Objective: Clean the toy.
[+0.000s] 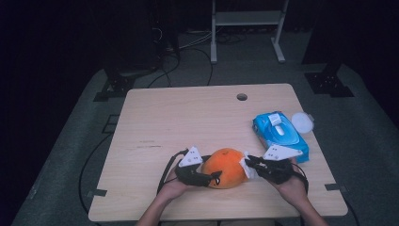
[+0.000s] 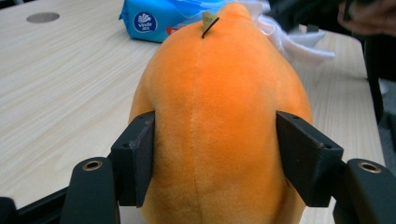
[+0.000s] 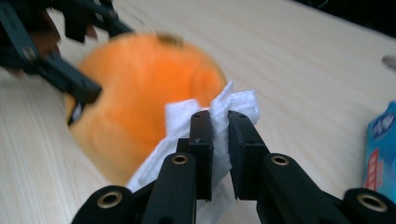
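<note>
The desk [image 1: 188, 117] in front of me is pale wood with a round hole [image 1: 242, 97] near its far edge. At the near edge, between my two hands, sits the orange plush toy [image 1: 227, 167], soft and rounded, with a seam running up its back and a small tag at the top. To my right, well apart from it, lies a blue pack of wipes [image 1: 281, 134], and just beyond that a round white lid [image 1: 302, 122] at the desk's right edge.

My left gripper [image 2: 215, 156] has its fingers [image 2: 135, 156] pressed into the toy's two flanks, holding it. My right gripper [image 3: 219, 154] comes at the toy from the other side; its fingers [image 3: 201, 149] are squeezed together on a crumpled white wipe [image 3: 233, 105], which touches the toy's orange surface. The toy looks blurred in the right gripper view.
</note>
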